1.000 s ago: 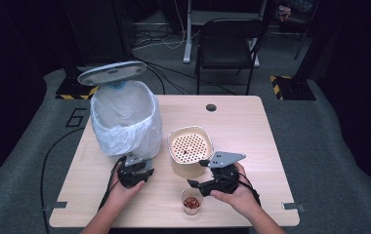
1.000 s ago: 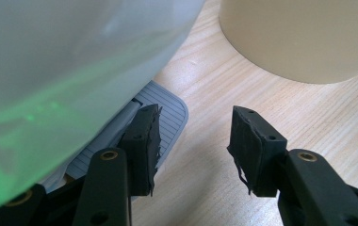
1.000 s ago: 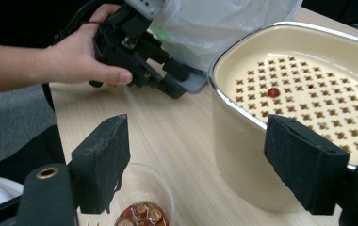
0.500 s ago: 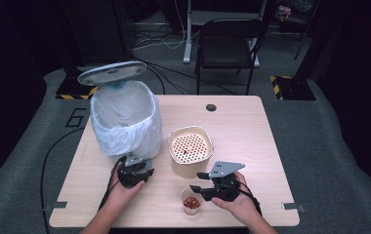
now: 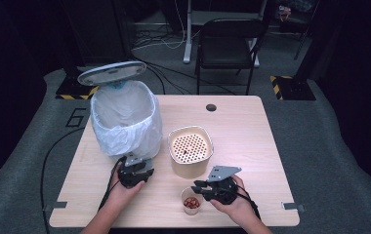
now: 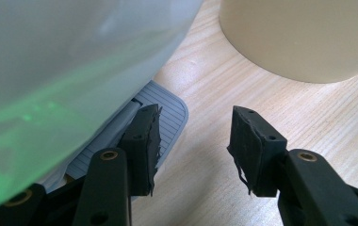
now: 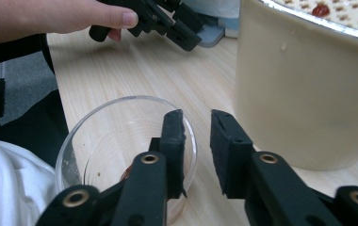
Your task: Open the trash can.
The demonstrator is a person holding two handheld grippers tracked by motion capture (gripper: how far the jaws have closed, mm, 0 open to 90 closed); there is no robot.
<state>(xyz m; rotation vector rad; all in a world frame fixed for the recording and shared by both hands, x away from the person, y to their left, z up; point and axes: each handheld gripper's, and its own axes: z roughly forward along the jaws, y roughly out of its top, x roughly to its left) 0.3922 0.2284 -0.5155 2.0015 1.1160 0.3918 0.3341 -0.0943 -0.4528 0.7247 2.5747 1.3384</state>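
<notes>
the left tongs sit with jaws spread and nothing between them, their tips just beside the bin and its grey pedal. right of them stands the cream pot with its holed insert. the right tongs have jaws a little apart, straddling the rim of the cup, 1 jaw inside, 1 outside; red bits lie at its bottom.
</notes>
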